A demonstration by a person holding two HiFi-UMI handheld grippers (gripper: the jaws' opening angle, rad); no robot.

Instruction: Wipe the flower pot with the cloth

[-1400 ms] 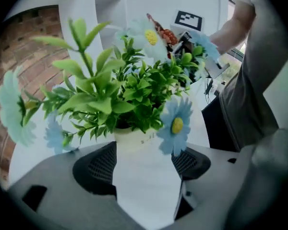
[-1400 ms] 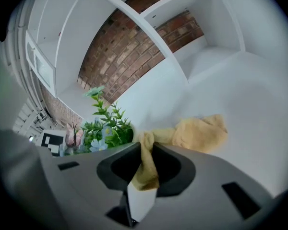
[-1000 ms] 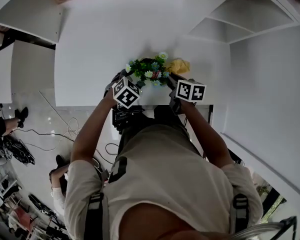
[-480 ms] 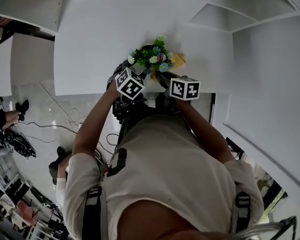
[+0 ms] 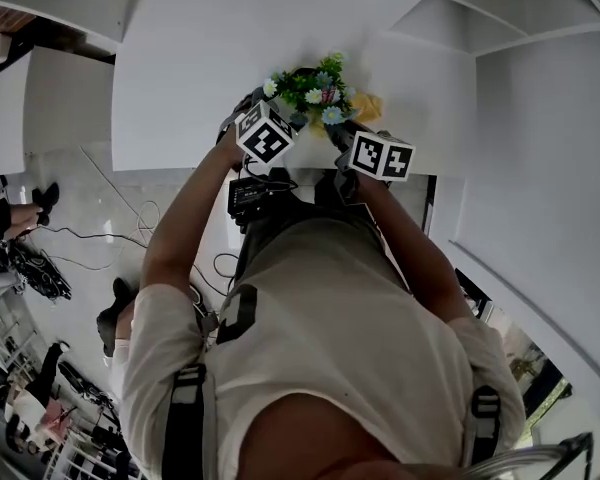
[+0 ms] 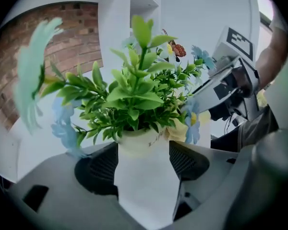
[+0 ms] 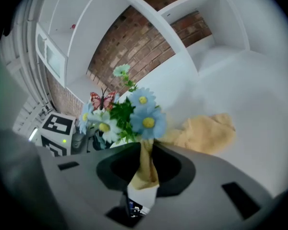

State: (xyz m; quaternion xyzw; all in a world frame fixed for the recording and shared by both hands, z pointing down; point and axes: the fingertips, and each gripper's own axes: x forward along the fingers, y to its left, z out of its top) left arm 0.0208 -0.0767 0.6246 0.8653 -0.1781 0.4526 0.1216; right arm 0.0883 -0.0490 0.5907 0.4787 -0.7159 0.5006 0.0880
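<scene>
Two forearms [image 5: 185,218] outstretched — toward flower pot [image 6: 139,147]

nothing here i can read — my left cube [image 5: 267,133] and right cube [image 5: 381,157] carry only black-and-white square markers; the faint scribble on the flower pot [image 6: 145,150] — too blurred.

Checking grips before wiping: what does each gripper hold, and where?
The right gripper pinches the yellow cloth by one bunched end. The jaws of the left gripper have just been opening around the flower pot; whether they press it is unclear.
</scene>
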